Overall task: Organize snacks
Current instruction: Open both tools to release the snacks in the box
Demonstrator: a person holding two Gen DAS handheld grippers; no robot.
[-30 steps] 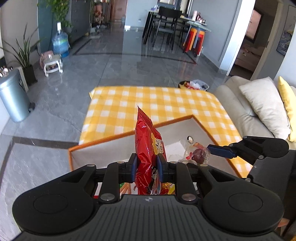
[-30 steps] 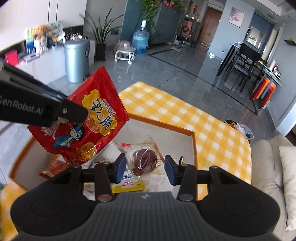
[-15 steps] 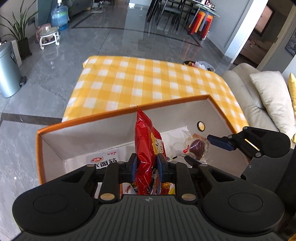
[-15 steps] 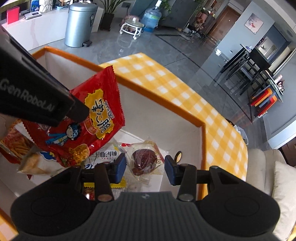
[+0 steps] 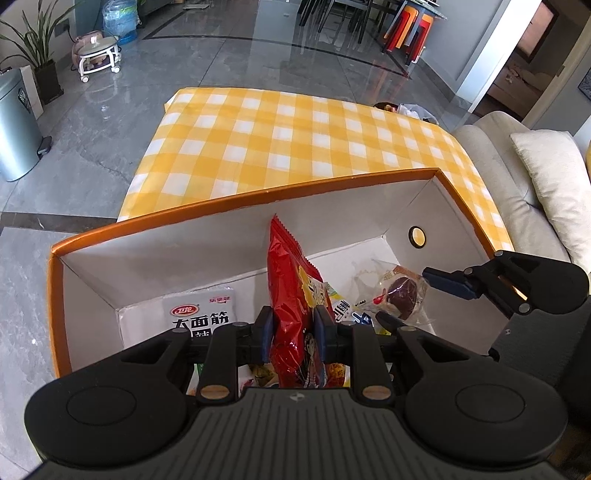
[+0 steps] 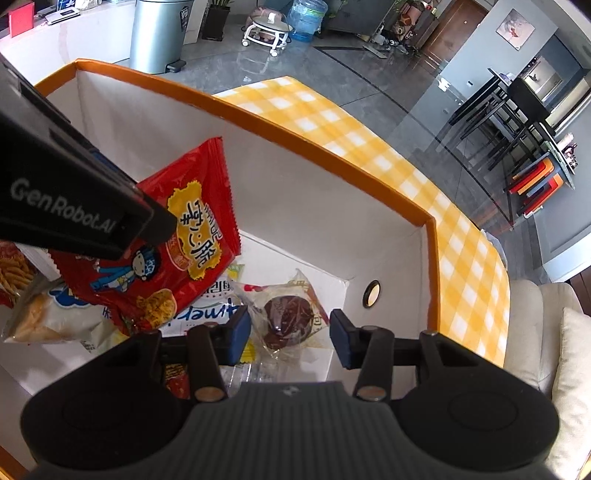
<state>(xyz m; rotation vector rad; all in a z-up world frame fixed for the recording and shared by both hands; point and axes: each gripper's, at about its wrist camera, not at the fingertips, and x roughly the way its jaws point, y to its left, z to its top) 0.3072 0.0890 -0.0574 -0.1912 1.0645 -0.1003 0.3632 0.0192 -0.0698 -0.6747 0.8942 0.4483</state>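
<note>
Our left gripper (image 5: 293, 332) pinches the crinkly red foil snack bag (image 5: 295, 295) upright inside the white, orange-rimmed cardboard box (image 5: 236, 201). Our right gripper (image 6: 290, 338) grips the clear-wrapped dark pastry (image 6: 288, 319), jaws half-spread. Both seem light, slippery, crushable; seams look the safest hold.

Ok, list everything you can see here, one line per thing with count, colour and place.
box: one, orange rim, white inside, on the checked cloth.
checked cloth: one, yellow and white, over the table.
red snack bag: one, red with yellow label, held over the box.
wrapped dark cake: one, brown in clear wrap, between the right pads.
white pouch: one, white with black print, box floor.
other packets: several, mixed colours, box floor.
bin: one, grey, on the floor.
water bottle: one, blue, far floor.
sofa: one, beige, beside the table.
left gripper: black, shut on the bag.
right gripper: black, around the cake.
</note>
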